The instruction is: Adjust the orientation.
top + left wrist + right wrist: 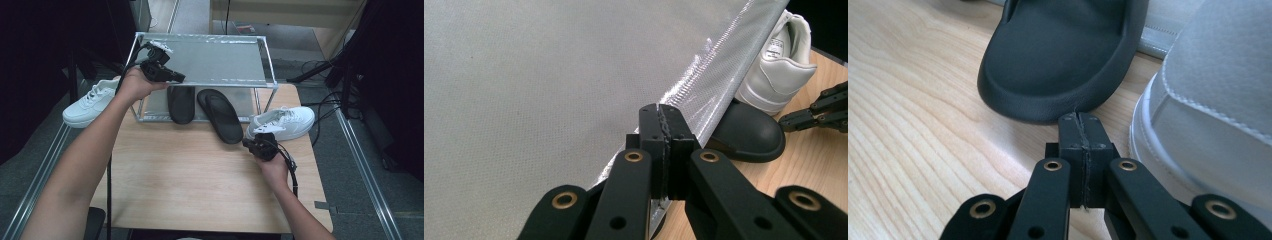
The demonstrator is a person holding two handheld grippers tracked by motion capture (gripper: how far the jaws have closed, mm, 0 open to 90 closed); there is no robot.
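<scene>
A metal rack with a grey top shelf point(215, 60) stands at the table's far side. My left gripper point(177, 77) hovers at the shelf's front left edge, jaws shut and empty; in its own view the left gripper point(660, 112) points along the shelf edge point(704, 85). Two black slippers lie at the rack's lower level: one point(181, 103) under the shelf, the other point(222, 117) sticking out onto the table. My right gripper point(248, 143) is low, shut on nothing, between that slipper's end point(1063, 55) and a white sneaker point(1218, 90); it is the right gripper point(1078, 120) in its own view.
The white sneaker point(285, 122) rests on the table point(190, 175) right of the rack. A second white sneaker point(90, 102) lies left of the rack, beyond the table's left edge. Cables trail from both grippers.
</scene>
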